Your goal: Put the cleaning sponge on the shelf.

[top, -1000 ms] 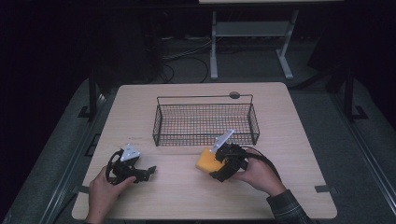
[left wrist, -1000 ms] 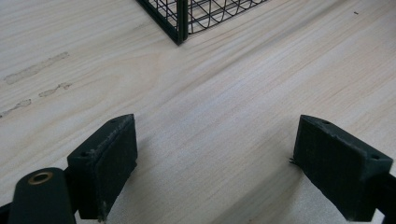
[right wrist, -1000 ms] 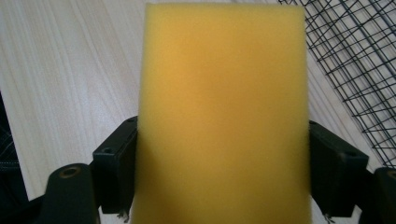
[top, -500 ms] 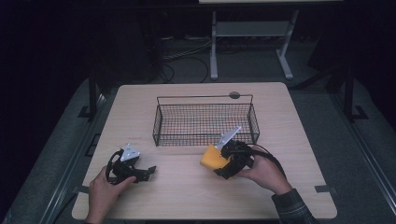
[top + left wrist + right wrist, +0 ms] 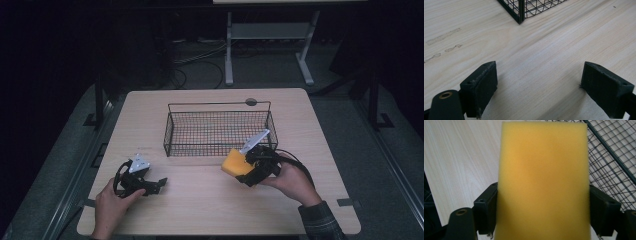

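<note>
A yellow sponge block [image 5: 234, 163] [image 5: 544, 182] is held just off the table by my right gripper [image 5: 245, 170] [image 5: 543, 213], which is shut on it with a jaw pressing each side. It hangs close to the front right corner of the black wire basket [image 5: 220, 130], whose mesh [image 5: 614, 152] runs along the right of the right gripper view. My left gripper [image 5: 150, 184] [image 5: 539, 92] rests low over the table at the front left, open, with bare wood between its jaws. A corner of the basket [image 5: 520, 12] lies ahead of it.
The light wooden table [image 5: 200, 205] has open room in front of the basket and between the two hands. A small round dark disc [image 5: 251, 102] sits by the table's far edge. A white stand [image 5: 270, 35] and cables lie on the floor beyond.
My right gripper has lifted the sponge and carried it up and toward the basket's front right corner. The left gripper has stayed where it was.
</note>
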